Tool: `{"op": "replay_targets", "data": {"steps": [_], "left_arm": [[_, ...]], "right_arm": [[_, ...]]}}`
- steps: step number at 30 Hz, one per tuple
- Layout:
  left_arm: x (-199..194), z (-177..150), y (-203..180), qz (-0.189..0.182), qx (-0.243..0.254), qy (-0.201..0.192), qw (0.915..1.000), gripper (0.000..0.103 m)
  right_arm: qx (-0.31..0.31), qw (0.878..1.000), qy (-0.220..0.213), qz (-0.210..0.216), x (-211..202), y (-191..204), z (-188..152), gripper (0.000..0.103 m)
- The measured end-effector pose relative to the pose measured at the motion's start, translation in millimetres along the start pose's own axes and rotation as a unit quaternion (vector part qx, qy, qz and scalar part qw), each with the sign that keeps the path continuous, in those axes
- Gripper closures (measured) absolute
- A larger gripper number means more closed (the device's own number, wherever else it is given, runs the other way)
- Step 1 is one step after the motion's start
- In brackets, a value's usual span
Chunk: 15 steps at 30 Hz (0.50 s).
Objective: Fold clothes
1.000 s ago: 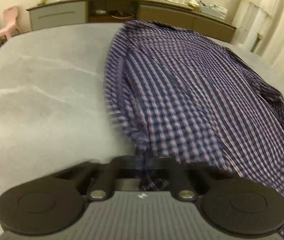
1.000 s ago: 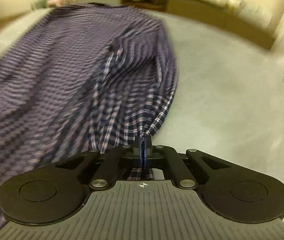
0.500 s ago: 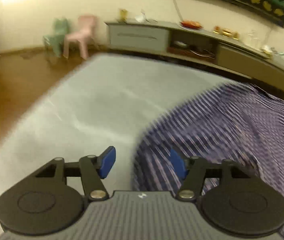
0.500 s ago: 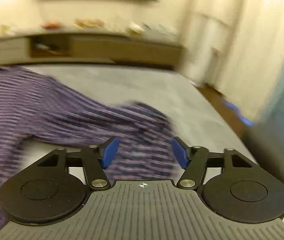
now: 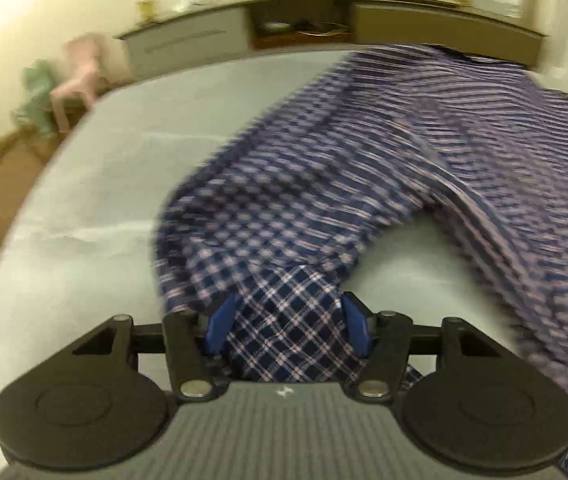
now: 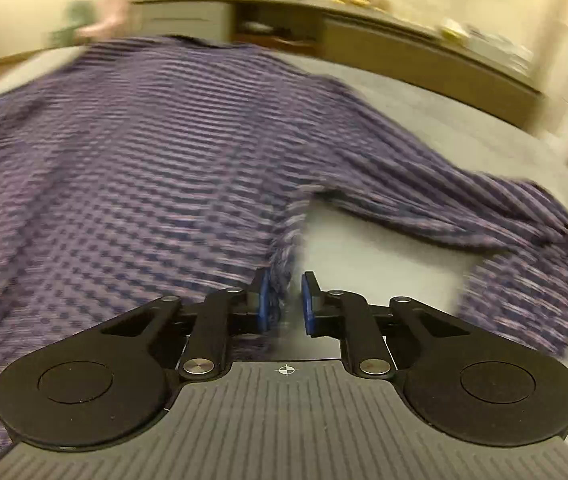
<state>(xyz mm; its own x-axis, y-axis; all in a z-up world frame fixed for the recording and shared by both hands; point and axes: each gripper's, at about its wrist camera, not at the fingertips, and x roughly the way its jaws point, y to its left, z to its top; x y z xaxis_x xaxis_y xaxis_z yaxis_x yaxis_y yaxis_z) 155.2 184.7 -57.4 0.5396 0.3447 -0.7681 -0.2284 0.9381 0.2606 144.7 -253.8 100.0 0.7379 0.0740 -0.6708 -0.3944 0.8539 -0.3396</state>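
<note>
- A blue and white checked shirt (image 5: 384,152) lies spread over the pale grey desk (image 5: 95,208). In the left wrist view it reaches from the near edge almost to the far edge; in the right wrist view (image 6: 131,168) it covers most of the surface.
- The left tool (image 5: 287,327) stands wide open, its blue pads (image 5: 219,322) well apart. A part of the shirt, likely a sleeve end, lies between them, filling the gap, but the pads do not pinch it.
- The right tool (image 6: 287,300) is partly open, with a narrow gap between the pads (image 6: 308,300). A bunched edge of the shirt hangs in that gap, close against the left-hand pad. Motion blur makes it unclear whether the cloth touches it; it is not clamped.
- In the right wrist view, one sleeve (image 6: 496,216) runs out to the right across the bare desk (image 6: 436,136) and curls back toward the camera.
- A long low sideboard (image 5: 436,28) stands against the far wall.
- A small pink chair (image 5: 79,76) stands left of the sideboard.
</note>
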Motion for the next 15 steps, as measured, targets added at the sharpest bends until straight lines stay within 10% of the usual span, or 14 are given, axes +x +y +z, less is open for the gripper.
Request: {"op": "replay_targets", "data": {"steps": [6, 10, 15], "left_arm": [[1, -7, 8, 0.167, 0.047, 0.002, 0.9849, 0.043], [-56, -31, -4, 0.023, 0.069, -0.041, 0.9965, 0.044], [-139, -96, -49, -0.155, 0.167, -0.092, 0.9693, 0.033]], "right_arm": [[-0.025, 0.994, 0.040, -0.100, 20, -17, -6, 0.092], [0.050, 0.999, 0.002, -0.014, -19, -32, -7, 0.072], [0.069, 0.986, -0.068, 0.134, -98, -10, -39, 0.055]]}}
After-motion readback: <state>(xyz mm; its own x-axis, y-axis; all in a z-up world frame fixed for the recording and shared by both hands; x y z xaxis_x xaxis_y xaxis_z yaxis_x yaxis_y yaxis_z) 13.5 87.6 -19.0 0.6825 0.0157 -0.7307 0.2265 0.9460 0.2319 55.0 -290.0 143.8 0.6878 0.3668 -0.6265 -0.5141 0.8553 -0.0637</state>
